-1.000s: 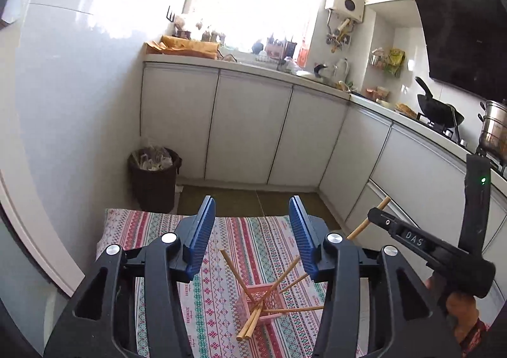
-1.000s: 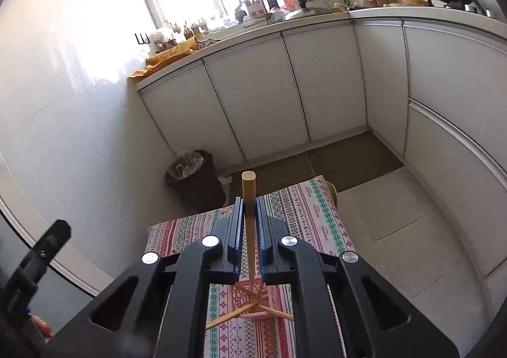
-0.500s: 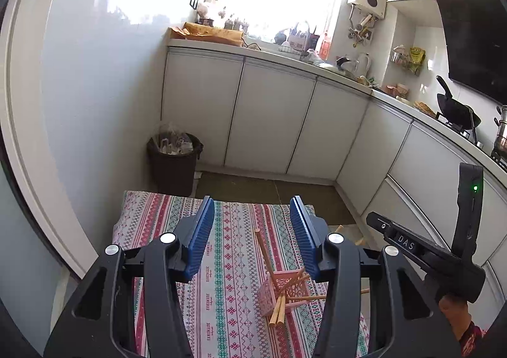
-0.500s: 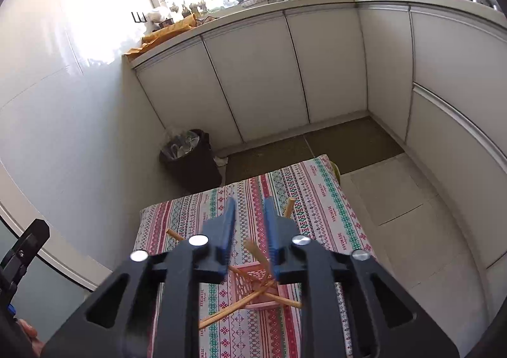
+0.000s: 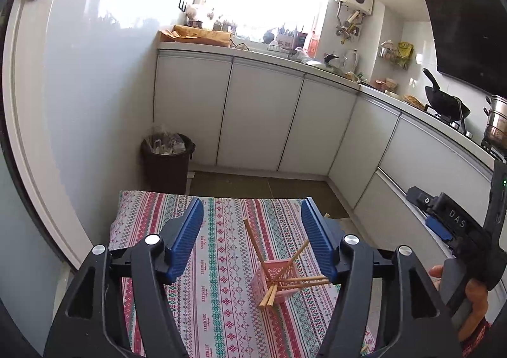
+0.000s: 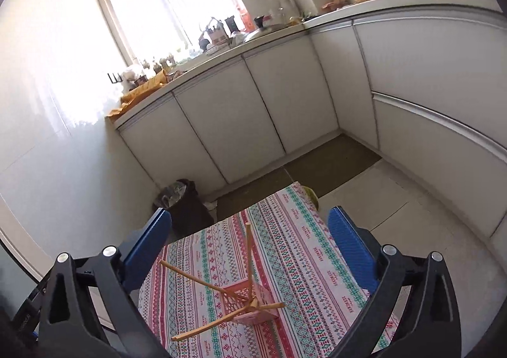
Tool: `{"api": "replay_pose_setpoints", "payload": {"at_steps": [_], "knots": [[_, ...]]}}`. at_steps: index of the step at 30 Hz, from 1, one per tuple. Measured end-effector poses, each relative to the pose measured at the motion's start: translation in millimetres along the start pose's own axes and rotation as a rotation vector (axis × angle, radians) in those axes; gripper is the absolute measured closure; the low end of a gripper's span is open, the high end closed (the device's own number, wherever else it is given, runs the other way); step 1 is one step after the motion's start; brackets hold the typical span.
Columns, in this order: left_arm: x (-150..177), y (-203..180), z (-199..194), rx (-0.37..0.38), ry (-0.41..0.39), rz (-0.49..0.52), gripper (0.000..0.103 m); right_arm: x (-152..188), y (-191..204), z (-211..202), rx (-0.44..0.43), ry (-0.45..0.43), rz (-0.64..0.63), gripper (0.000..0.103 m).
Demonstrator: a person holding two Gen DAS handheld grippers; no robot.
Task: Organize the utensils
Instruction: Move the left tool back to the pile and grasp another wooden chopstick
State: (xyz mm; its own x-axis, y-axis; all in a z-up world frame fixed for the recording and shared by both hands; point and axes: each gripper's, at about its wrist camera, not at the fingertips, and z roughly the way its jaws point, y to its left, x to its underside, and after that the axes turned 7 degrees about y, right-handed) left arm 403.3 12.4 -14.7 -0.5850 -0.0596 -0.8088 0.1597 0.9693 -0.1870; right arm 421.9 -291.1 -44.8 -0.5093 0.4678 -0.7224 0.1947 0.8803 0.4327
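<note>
Pink lattice basket (image 5: 275, 282) with splayed wooden chopsticks (image 5: 289, 266) is seen on the cloth-covered bench (image 5: 221, 250), below the released left hand-held gripper (image 5: 252, 239).
From the right view, the right hand-held gripper (image 6: 250, 244) is likewise released; the tilted basket could be tipped if a chopstick is knocked.

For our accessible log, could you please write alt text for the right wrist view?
The open right claw hangs empty above a pink basket with wooden chopsticks sticking out at angles, on a striped tablecloth. Behind are white kitchen cabinets and a dark trash bin.
</note>
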Motion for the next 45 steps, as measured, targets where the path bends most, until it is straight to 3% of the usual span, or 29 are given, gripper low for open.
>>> {"api": "replay_pose_setpoints", "payload": {"at_steps": [8,15,18,25,27,29,31,33,38,45], "knots": [[29.5,-37.1,-12.2,0.032,0.061,0.118,0.022,47.4,-23.2,-52.8,0.208,-0.057,-0.131,0.007],[77.9,-77.4,-14.6,0.09,0.169,0.261,0.014,93.6,-54.5,-80.1,0.289,-0.002,-0.137,0.007],[96.5,-87.8,-3.6,0.117,0.252,0.294,0.014,112.9,-75.7,-90.2,0.309,0.046,-0.097,0.007],[150.1,-116.5,46.3,0.129,0.489,0.431,0.01,174.5,-151.8,-109.6,0.449,0.148,0.035,0.007],[168.3,-125.9,67.8,0.124,0.564,0.479,0.01,186.0,-176.5,-106.2,0.484,0.213,0.091,0.007],[185.3,-133.0,88.9,0.118,0.625,0.514,0.01,187.8,-198.6,-103.6,0.465,0.27,0.178,0.007],[202.1,-141.5,111.2,0.115,0.69,0.541,0.016,188.5,-212.9,-102.8,0.484,0.272,0.228,0.007],[219.2,-152.2,134.3,0.136,0.76,0.583,0.031,191.3,-223.8,-96.6,0.499,0.303,0.261,0.007],[252.4,-178.3,170.5,0.152,0.837,0.719,0.05,193.3,-230.1,-87.1,0.489,0.338,0.292,0.007],[267.5,-198.3,194.6,0.191,0.897,0.791,0.062,192.6,-232.3,-78.1,0.449,0.372,0.317,0.007]]}}
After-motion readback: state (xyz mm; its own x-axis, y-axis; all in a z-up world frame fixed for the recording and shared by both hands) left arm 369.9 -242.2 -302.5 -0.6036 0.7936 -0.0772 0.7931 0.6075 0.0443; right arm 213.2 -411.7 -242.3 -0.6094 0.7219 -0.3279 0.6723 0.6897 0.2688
